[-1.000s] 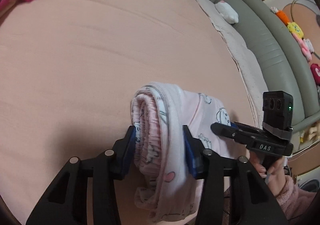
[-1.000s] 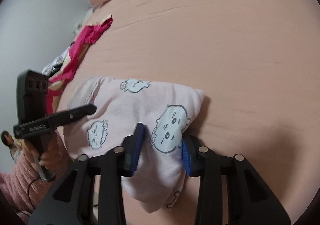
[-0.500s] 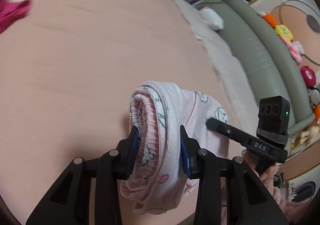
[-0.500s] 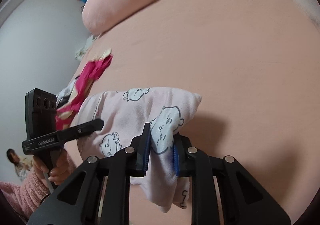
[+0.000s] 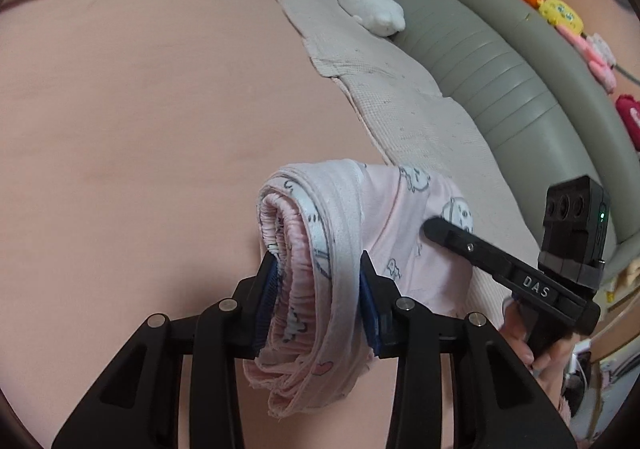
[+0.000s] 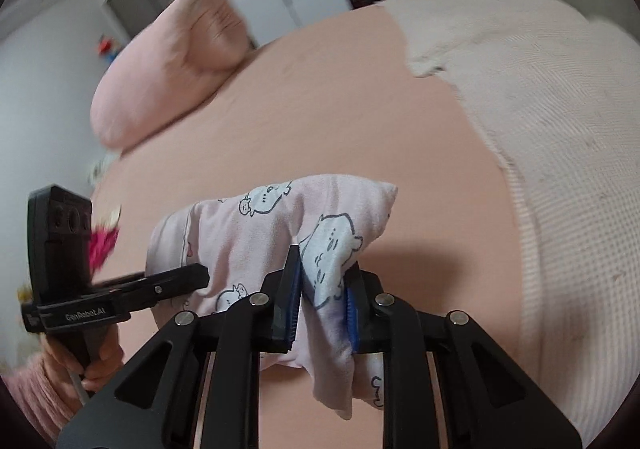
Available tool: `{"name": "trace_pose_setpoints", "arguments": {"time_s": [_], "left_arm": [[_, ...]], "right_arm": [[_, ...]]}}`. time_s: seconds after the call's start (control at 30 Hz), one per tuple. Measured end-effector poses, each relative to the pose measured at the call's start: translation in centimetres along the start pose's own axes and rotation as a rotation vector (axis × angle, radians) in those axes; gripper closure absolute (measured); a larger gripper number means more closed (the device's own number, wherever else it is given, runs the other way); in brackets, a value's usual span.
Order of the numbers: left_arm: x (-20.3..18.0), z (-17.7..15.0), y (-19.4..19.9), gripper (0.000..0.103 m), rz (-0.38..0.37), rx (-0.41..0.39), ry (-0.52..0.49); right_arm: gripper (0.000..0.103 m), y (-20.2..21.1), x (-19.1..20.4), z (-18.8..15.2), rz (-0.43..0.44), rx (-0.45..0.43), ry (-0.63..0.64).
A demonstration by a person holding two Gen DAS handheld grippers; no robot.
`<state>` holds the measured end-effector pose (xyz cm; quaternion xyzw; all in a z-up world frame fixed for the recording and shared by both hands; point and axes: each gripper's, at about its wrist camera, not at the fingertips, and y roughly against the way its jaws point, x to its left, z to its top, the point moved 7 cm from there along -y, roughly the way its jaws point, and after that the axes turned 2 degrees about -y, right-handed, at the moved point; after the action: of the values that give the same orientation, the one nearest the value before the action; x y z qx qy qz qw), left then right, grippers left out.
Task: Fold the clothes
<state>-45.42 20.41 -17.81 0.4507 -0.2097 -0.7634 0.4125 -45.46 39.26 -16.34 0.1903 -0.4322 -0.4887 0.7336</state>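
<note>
A folded pale pink garment (image 5: 316,241) printed with small white cartoon animals hangs in the air between both grippers, above the pink bed sheet (image 5: 140,129). My left gripper (image 5: 318,289) is shut on its thick end, where the gathered waistband and several folded layers show. My right gripper (image 6: 322,287) is shut on the other end of the pink garment (image 6: 264,225), a corner with a white animal print. In each wrist view the other gripper shows from the side, held by a hand in a fuzzy pink sleeve (image 6: 36,385).
A waffle-weave beige blanket (image 5: 400,105) covers the bed's right side, next to a grey-green padded headboard (image 5: 500,61) with plush toys. A white plush (image 5: 372,9) lies on the blanket. A pink pillow (image 6: 168,61) sits at the far end; a magenta garment (image 6: 102,249) peeks at left.
Both grippers closed onto the folded garment, lifted it off the sheet and carried it sideways toward the blanket side. The magenta garment left the left wrist view.
</note>
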Motion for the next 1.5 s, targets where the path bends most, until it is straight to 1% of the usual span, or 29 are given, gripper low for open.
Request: {"name": "trace_pose_setpoints", "arguments": {"time_s": [0.07, 0.13, 0.2, 0.23, 0.27, 0.3, 0.37, 0.43, 0.47, 0.53, 0.57, 0.6, 0.63, 0.67, 0.77, 0.9, 0.93, 0.97, 1.0, 1.03, 1.07, 1.1, 1.17, 1.2, 1.23, 1.27, 1.33, 1.4, 1.5], "left_arm": [[-0.1, 1.3, -2.4, 0.064, 0.028, 0.001, -0.005], [0.7, 1.8, -4.9, 0.061, 0.095, 0.038, 0.018], [1.0, 2.5, -5.4, 0.056, 0.126, 0.033, 0.035], [1.0, 2.9, -5.1, 0.056, 0.132, 0.021, 0.041], [0.8, 3.4, -4.3, 0.056, 0.152, -0.020, 0.031], [0.1, 3.9, -2.7, 0.056, 0.179, -0.095, -0.006], [-2.1, 4.8, -0.3, 0.056, 0.188, -0.218, -0.107], [-4.4, 4.2, -0.8, 0.055, 0.158, -0.181, -0.218], [-5.1, 3.6, -1.5, 0.055, 0.162, -0.147, -0.265], [-5.6, 2.0, -3.5, 0.055, 0.205, -0.086, -0.345], [-5.5, 1.2, -4.4, 0.055, 0.230, -0.075, -0.381], [-5.4, 0.6, -4.9, 0.055, 0.249, -0.081, -0.416], [-5.4, 0.2, -5.0, 0.055, 0.262, -0.105, -0.449], [-5.3, -0.3, -5.0, 0.055, 0.271, -0.123, -0.470], [-5.3, -0.6, -4.9, 0.055, 0.274, -0.138, -0.448], [-4.9, -0.6, -3.3, 0.055, 0.252, -0.106, -0.396], [-4.9, -0.4, -2.3, 0.055, 0.247, -0.108, -0.376], [-4.9, -0.3, -1.2, 0.055, 0.242, -0.110, -0.356], [-4.7, -0.1, 0.2, 0.052, 0.247, -0.113, -0.338], [-4.2, 0.0, 1.7, 0.048, 0.263, -0.115, -0.324], [-3.5, -0.2, 3.3, 0.035, 0.275, -0.109, -0.310], [-2.7, -0.5, 4.8, 0.032, 0.284, -0.092, -0.295], [-1.0, -1.2, 7.8, 0.032, 0.316, -0.072, -0.277], [0.0, -1.6, 9.3, 0.032, 0.356, -0.081, -0.287], [0.9, -1.9, 10.9, 0.032, 0.397, -0.090, -0.298], [2.0, -2.1, 12.4, 0.032, 0.441, -0.100, -0.297], [4.5, -2.7, 15.5, 0.032, 0.494, -0.086, -0.216], [6.0, -3.4, 18.1, 0.031, 0.482, -0.071, -0.137], [6.5, -4.1, 22.8, 0.031, 0.490, -0.113, -0.136]], "right_arm": [[0.081, -0.9, -2.9, 0.9, -0.015, -0.011, -0.064], [0.077, -1.6, -5.9, 0.9, -0.080, 0.007, -0.117], [0.069, -1.6, -8.3, 0.9, -0.145, 0.016, -0.158], [0.067, -0.7, -8.6, 1.1, -0.159, -0.010, -0.162], [0.067, 0.2, -9.0, 1.3, -0.174, -0.037, -0.167], [0.063, 1.1, -9.4, 1.5, -0.189, -0.063, -0.171], [0.062, 2.0, -8.6, 2.0, -0.187, -0.100, -0.131], [0.062, 0.5, -6.4, 1.7, -0.128, -0.045, -0.057], [0.062, -0.5, -5.6, 1.2, -0.128, -0.007, -0.017], [0.067, -2.5, -4.8, -0.2, -0.198, 0.073, 0.073], [0.071, -3.1, -5.0, -0.6, -0.238, 0.091, 0.103], [0.069, -3.3, -5.7, -0.7, -0.284, 0.087, 0.117], [0.066, -3.2, -6.5, -0.7, -0.292, 0.089, 0.096], [0.066, -3.0, -7.2, -0.5, -0.268, 0.092, 0.051], [0.066, -2.6, -7.8, -0.2, -0.286, 0.078, 0.053], [0.061, -1.7, -6.9, 0.1, -0.350, 0.041, 0.071], [0.061, -1.2, -6.3, -0.1, -0.351, 0.036, 0.062], [0.057, -0.7, -5.5, -0.5, -0.336, 0.037, 0.043], [0.046, -0.2, -4.6, -0.9, -0.320, 0.037, 0.024], [0.041, 0.4, -3.8, -1.3, -0.304, 0.038, 0.005], [0.037, 0.9, -2.9, -1.6, -0.289, 0.038, -0.014], [0.037, 1.4, -2.1, -2.0, -0.273, 0.038, -0.033], [0.035, 2.1, 0.7, -3.3, -0.237, 0.059, -0.021], [0.034, 2.4, 2.5, -3.9, -0.237, 0.062, 0.002], [0.031, 2.7, 4.3, -4.3, -0.256, 0.052, 0.034], [0.025, 3.0, 6.2, -4.6, -0.276, 0.042, 0.065], [0.024, 3.6, 9.6, -5.2, -0.311, 0.017, 0.090], [0.024, 4.6, 13.0, -6.2, -0.331, -0.007, 0.068], [0.023, 6.1, 18.4, -8.3, -0.299, -0.020, 0.085]]}}
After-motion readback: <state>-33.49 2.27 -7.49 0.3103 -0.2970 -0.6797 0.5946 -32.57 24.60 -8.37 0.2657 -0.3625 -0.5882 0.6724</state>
